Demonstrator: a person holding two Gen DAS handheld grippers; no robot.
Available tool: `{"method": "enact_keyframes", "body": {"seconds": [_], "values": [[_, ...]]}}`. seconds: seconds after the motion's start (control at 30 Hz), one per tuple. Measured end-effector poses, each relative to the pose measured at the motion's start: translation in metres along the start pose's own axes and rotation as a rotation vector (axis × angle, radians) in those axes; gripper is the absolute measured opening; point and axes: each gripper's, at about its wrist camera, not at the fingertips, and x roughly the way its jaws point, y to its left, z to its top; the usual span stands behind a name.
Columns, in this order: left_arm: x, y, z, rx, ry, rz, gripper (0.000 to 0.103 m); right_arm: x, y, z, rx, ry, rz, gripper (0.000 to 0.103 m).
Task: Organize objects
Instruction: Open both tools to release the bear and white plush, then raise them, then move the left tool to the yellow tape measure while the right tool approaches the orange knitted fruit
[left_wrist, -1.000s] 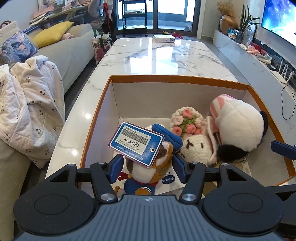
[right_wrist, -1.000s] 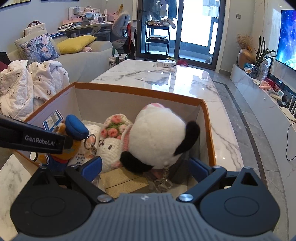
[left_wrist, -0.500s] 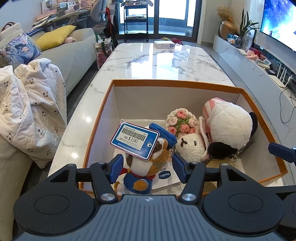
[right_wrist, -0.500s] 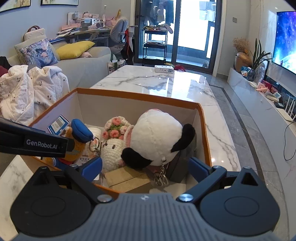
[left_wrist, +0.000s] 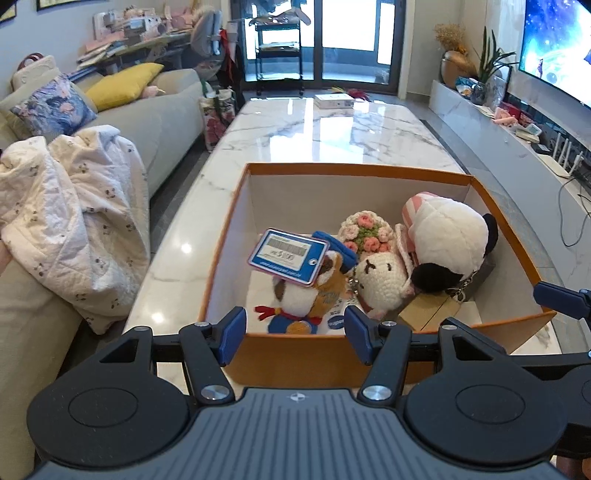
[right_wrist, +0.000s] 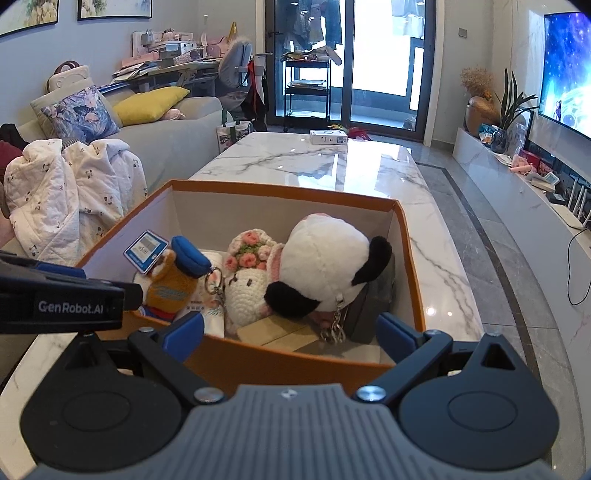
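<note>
An orange box (left_wrist: 354, 170) with white walls stands on the marble table (left_wrist: 332, 129). In it lie a small plush in a blue hat (left_wrist: 299, 295) with a blue price tag (left_wrist: 288, 256), a crocheted white toy with a flower crown (left_wrist: 380, 277) and a big white plush with black ears (left_wrist: 447, 240). My left gripper (left_wrist: 295, 339) is open and empty, just outside the box's near wall. In the right wrist view the box (right_wrist: 280, 192) holds the same toys, the white plush (right_wrist: 325, 258) nearest. My right gripper (right_wrist: 291, 338) is wide open at the near rim, holding nothing.
A flat white carton (left_wrist: 332, 100) lies at the table's far end. Left of the table a sofa carries a white quilt (left_wrist: 74, 206) and cushions. A low TV console (left_wrist: 517, 155) runs along the right. A keychain (right_wrist: 334, 328) and a cardboard piece (right_wrist: 273, 332) lie in the box.
Both grippers have drawn back and slightly up from the box. The small plush that sat between my left fingers now lies beyond them, and the box's near wall has come into view.
</note>
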Motion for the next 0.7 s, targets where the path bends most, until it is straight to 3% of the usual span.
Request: {"method": "enact_keyframes", "body": {"seconds": [0.3, 0.7], "values": [[-0.022, 0.003, -0.017, -0.01, -0.039, 0.003, 0.069, -0.021, 0.004, -0.014, -0.053, -0.01, -0.008, 0.099], [-0.031, 0.001, -0.059, -0.005, 0.001, 0.008, 0.069, -0.037, 0.005, -0.042, -0.07, 0.015, 0.005, 0.099]]}}
